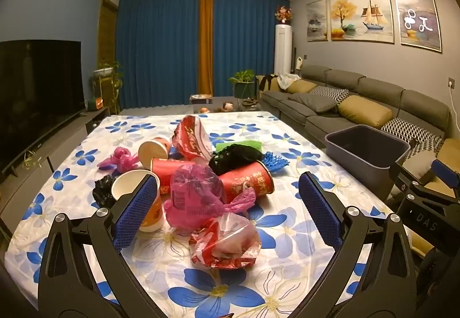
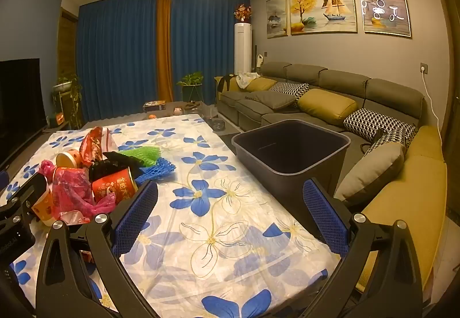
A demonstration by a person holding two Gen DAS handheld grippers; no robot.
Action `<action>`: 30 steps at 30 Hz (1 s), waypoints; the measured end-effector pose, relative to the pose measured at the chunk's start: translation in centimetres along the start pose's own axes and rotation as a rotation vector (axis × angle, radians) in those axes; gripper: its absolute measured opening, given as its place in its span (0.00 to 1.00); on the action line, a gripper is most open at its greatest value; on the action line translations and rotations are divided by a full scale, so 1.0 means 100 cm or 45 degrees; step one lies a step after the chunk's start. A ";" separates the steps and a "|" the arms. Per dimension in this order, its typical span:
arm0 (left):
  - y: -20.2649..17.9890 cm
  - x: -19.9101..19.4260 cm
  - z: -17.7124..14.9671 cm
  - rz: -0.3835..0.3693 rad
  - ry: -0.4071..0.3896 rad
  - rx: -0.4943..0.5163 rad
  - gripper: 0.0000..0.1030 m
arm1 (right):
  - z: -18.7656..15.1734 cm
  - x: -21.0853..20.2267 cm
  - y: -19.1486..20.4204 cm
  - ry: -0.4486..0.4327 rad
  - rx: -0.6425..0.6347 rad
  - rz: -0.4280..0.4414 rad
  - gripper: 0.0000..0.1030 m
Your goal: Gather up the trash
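Both claws wide open, nothing between the pads. My left gripper [image 1: 228,210] hangs over the near side of the trash pile, pointing slightly down; my right gripper [image 2: 230,210] is over bare tablecloth [image 2: 218,231], also tipped down a bit.

Left wrist view, trash clustered centre frame on the floral cloth:
- crumpled red-and-clear plastic bag [image 1: 227,243] nearest, lower centre, in line with the gap between my left pads but not touched
- pink plastic bag [image 1: 195,197] just behind it, draped over the cups
- white paper cup [image 1: 138,197] with orange print, lying with its mouth toward the camera, partly hidden behind my left finger [image 1: 135,214]
- red paper cup [image 1: 250,181] on its side, centre, touching the pink bag
- second red cup [image 1: 165,171] behind the pink bag, another pale cup [image 1: 153,149] behind that
- black crumpled bag [image 1: 102,191] at the left of the pile, small pink bag [image 1: 122,159] further back left
- black mesh item [image 1: 234,156], green foam net [image 1: 240,145], blue foam net [image 1: 274,162] right of centre
- red-and-white bag [image 1: 191,136] standing up at the back

Grey bin [image 1: 366,149] at the right edge of the table, mid right of the frame, well apart from the pile. In the right wrist view the same bin [image 2: 290,145] sits centre right, just beyond my right finger [image 2: 325,214], looks empty. Pile is in the left of that frame; part of the left claw's body shows at the left edge.

Sofa [image 2: 330,93] along the right wall, TV [image 1: 37,93] at left.
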State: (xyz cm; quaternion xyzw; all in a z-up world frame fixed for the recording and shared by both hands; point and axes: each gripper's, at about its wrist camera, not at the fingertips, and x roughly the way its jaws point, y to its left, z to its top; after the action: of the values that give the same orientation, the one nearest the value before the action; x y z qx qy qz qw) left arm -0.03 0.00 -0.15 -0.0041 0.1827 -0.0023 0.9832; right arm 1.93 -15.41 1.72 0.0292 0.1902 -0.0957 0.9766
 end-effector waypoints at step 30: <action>-0.001 0.003 -0.003 -0.023 0.009 -0.010 0.94 | -0.002 -0.001 -0.002 0.003 0.003 0.000 0.95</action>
State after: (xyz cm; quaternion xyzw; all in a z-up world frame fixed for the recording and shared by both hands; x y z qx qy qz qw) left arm 0.13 -0.11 -0.56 -0.0096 0.1860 -0.0104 0.9825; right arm 1.74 -15.56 1.60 0.0303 0.1911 -0.0959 0.9764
